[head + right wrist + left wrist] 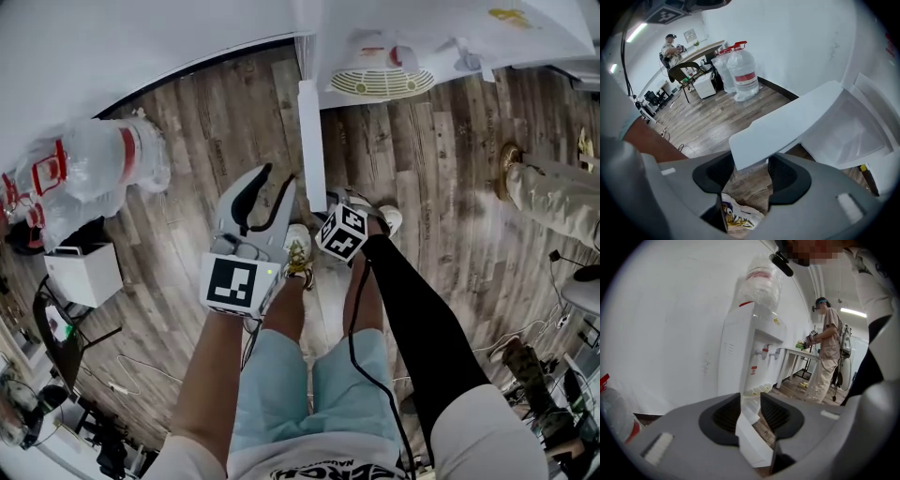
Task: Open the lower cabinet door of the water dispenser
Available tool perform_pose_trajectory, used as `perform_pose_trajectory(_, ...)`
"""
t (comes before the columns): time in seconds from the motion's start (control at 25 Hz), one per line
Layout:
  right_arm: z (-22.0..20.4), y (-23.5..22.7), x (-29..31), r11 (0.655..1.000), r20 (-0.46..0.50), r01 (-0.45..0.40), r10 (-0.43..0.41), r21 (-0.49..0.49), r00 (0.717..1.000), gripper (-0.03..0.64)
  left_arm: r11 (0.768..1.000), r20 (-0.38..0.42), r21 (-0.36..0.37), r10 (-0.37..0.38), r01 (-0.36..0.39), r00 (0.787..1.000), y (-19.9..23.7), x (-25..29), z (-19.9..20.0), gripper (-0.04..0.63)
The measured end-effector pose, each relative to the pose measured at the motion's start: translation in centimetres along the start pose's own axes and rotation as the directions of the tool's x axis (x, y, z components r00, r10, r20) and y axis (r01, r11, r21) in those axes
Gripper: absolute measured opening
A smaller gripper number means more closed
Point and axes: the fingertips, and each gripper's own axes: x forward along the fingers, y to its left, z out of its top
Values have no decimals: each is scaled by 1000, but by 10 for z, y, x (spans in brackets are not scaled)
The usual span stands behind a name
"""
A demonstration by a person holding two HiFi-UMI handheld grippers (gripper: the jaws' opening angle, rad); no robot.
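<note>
The water dispenser (750, 348) is standing against the white wall at 12 o'clock in the head view, its round drip tray (382, 82) jutting out over the wooden floor (211, 122). The lower cabinet door (312, 141) is standing wide open, running as a thick white strip from the dispenser at 12 o'clock down toward the centre of that view.

The right gripper (751, 161) is sitting at the door's free end. In the right gripper view its jaws are standing a moderate gap apart, with the end of the door filling that gap from tip to tip, so they are closing on the door's thickness. A patterned shoe (736, 218) is showing through the gap at 6 o'clock.

The left gripper (750, 401) is hovering just beside the door, at its 9 o'clock side in the head view. Its jaws are standing a narrow gap apart and gripping nothing. The door is showing end-on beyond them, with floor visible beside it.

2 large water bottles (738, 70) are standing by the wall at 11 o'clock in the right gripper view. Another person (829, 352) is working at a table at 2 o'clock in the left gripper view.
</note>
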Motion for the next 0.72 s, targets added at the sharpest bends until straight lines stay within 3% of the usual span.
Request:
perform_pose_trajectory(0.16,9,4,4,1000,-6,-5,5,-9,1000,209,1000,-11,-17,13,-13,1000,9,-8,-3,146)
perform_pose_trajectory(0.28,18,9,8,1000,-14,-11,10,-16,1000,209,1000,24,-10,25,-24,999,21,-16,-4,146)
perform_pose_trajectory(0.52,33,15,18,999,-26,-14,13,-46,1000,209,996,-4,-70,62,-62,998,43,-31,-9,146)
perform_pose_trajectory(0.72,50,20,26,998,-21,-18,17,-55,1000,209,994,16,-45,99,-99,995,63,-44,-15,144)
